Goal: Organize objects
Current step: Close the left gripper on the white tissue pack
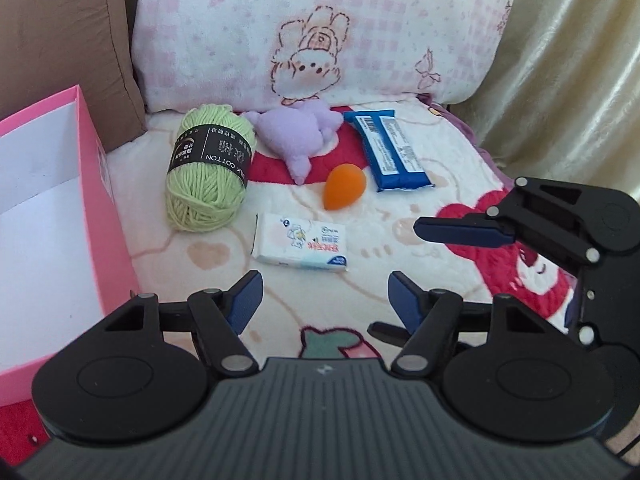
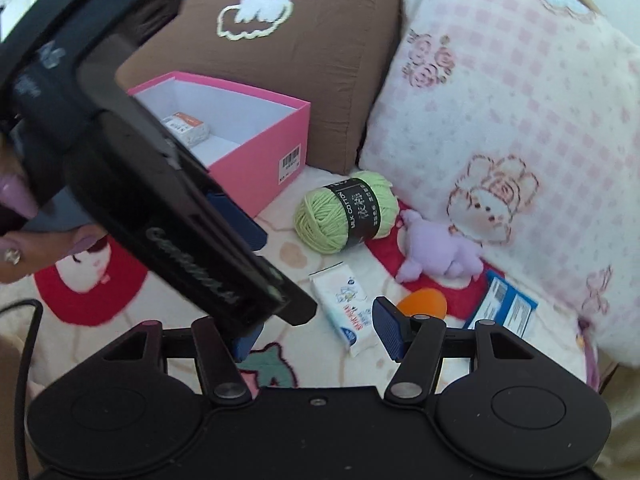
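The left hand-held gripper (image 1: 322, 294) hovers over a cartoon-print blanket (image 1: 400, 216) with its blue pads apart and nothing between them; a white tissue packet (image 1: 301, 246) lies just ahead of the gap. The right hand-held gripper (image 2: 316, 330) also has its pads apart and empty, and from its own camera the same packet sits partly between and beyond them, untouched. In the left wrist view the right hand-held gripper reaches in from the right edge, above the blanket's red patch. On the blanket, a green yarn ball (image 1: 208, 168) with a black label lies near the open pink box (image 1: 100, 184), a lilac plush toy (image 1: 298, 132) lies just beside the yarn, an orange egg-shaped sponge (image 1: 344, 186) sits in front of the plush, and a blue wrapped packet (image 1: 388, 150) lies to the sponge's right. Inside the pink box, seen from the right wrist, a small white and orange pack (image 2: 188, 126) rests on the white floor. A pink checked pillow (image 1: 320, 28) and a brown cushion (image 2: 280, 52) stand behind the things. A hand (image 2: 24, 216) with lilac nails grips the left tool's handle.
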`<move>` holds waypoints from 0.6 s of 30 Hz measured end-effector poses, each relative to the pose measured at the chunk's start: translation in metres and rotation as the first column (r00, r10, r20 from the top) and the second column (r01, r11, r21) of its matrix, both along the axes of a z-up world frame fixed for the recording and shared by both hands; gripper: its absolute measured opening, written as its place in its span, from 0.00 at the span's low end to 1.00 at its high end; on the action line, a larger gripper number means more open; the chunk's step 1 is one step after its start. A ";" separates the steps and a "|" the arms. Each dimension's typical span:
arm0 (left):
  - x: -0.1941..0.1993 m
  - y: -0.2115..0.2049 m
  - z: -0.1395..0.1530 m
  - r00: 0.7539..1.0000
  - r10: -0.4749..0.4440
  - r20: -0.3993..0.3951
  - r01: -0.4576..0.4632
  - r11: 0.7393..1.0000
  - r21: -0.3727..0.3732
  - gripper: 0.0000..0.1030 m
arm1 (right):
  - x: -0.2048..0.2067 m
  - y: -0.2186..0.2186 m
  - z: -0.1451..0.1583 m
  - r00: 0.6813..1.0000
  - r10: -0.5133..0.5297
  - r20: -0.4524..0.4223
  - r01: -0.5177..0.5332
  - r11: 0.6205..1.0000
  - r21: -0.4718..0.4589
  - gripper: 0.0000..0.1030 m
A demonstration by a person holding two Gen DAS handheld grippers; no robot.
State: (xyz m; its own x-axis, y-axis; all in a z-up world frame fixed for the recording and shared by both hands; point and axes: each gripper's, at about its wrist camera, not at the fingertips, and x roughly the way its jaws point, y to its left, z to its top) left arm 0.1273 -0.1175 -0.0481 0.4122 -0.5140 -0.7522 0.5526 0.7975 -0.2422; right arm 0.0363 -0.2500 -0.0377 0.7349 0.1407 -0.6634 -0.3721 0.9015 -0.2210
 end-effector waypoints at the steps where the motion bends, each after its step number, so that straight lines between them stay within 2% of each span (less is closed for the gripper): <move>1: 0.003 -0.002 -0.004 1.000 0.007 0.002 -0.007 1.000 0.001 0.65 | 0.001 0.001 -0.005 1.000 0.011 0.007 -0.011 1.000 -0.014 0.63; 7: 0.024 -0.012 -0.026 0.999 0.036 -0.002 -0.036 0.999 0.031 0.62 | 0.018 -0.005 -0.033 1.000 -0.022 0.002 0.022 0.999 -0.027 0.64; 12: 0.041 -0.019 -0.040 0.997 0.082 0.002 -0.082 0.996 0.043 0.56 | 0.034 -0.022 -0.054 0.993 -0.113 -0.037 0.114 0.992 0.051 0.72; 15: 0.050 -0.026 -0.053 0.995 0.101 -0.018 -0.100 0.993 0.065 0.54 | 0.037 -0.031 -0.063 0.986 -0.157 -0.052 0.161 0.982 0.094 0.73; 16: 0.052 -0.027 -0.056 0.994 0.108 -0.022 -0.106 0.992 0.069 0.54 | 0.037 -0.032 -0.065 0.985 -0.165 -0.054 0.170 0.979 0.108 0.75; 17: 0.054 -0.028 -0.060 0.994 0.110 -0.025 -0.108 0.992 0.071 0.54 | 0.039 -0.034 -0.067 0.983 -0.174 -0.062 0.181 0.976 0.124 0.83; 18: 0.055 -0.029 -0.062 0.993 0.111 -0.025 -0.109 0.991 0.072 0.54 | 0.040 -0.037 -0.068 0.980 -0.187 -0.074 0.196 0.971 0.141 0.87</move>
